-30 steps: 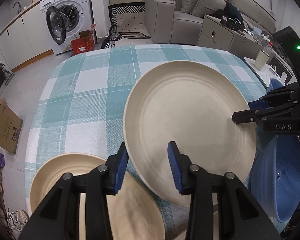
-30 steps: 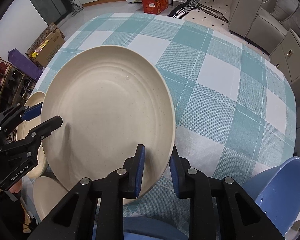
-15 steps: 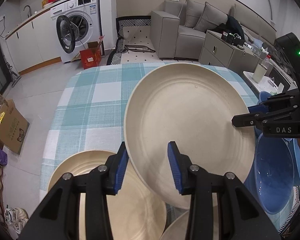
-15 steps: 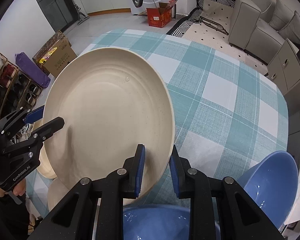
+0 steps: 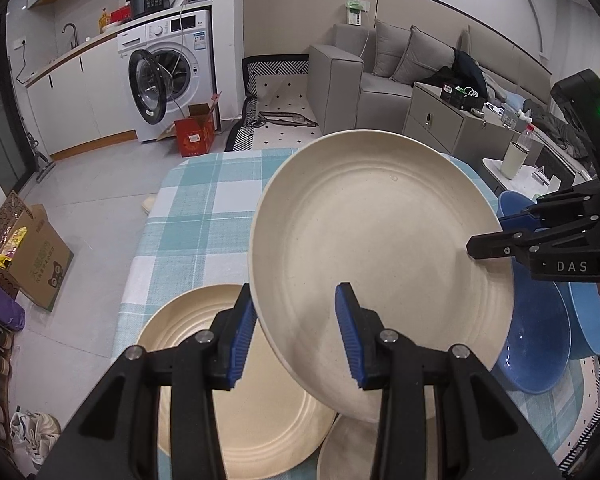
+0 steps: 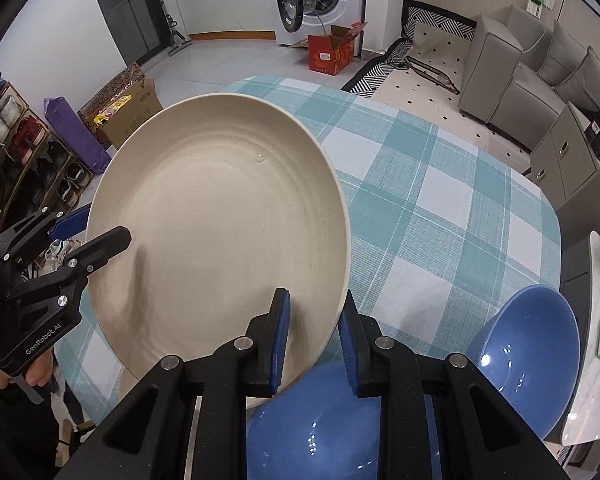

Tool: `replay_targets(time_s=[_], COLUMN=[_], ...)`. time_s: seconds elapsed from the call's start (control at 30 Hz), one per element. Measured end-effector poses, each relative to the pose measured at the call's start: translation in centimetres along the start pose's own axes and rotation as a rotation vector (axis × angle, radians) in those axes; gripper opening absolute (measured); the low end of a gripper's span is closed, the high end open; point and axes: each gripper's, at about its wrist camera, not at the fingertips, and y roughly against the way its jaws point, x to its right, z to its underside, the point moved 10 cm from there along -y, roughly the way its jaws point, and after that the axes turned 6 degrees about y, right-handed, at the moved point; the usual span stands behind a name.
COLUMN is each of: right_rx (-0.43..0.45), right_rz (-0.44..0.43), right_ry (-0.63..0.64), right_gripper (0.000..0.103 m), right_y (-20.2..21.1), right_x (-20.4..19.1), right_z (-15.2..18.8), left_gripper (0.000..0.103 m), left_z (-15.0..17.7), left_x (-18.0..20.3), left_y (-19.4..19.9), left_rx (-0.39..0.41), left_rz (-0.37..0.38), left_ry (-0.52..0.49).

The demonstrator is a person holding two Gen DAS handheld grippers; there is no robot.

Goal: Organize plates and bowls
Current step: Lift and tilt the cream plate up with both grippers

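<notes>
A large cream plate hangs tilted above the checked table, held at two opposite edges. My left gripper is shut on its near rim, blue pads on either side of the edge. My right gripper is shut on the opposite rim and shows at the right in the left wrist view. The same plate fills the right wrist view, with the left gripper at its far left edge. Below lie a second cream plate and part of a third.
Two blue bowls sit at the near right of the teal-and-white tablecloth. Beyond the table are a washing machine, a grey sofa, a cabinet and cardboard boxes on the floor.
Both grippers have risen together with the large plate between them. The table has dropped away below, and more of the lower plates and blue bowls now shows.
</notes>
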Motion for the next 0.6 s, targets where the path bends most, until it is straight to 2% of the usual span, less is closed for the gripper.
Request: replay_targets(time_s=[0.6], right_rx=[0.032], right_rz=[0.013], right_ry=[0.020], right_gripper=[0.024], right_y=[3.4], right_x=[-4.7], right_z=[5.3], left_gripper=[0.038], left_z=[4.4], left_x=[0.2], left_y=[5.9], left_rx=[0.043], left_rz=[-0.003], left_ry=[-0.019])
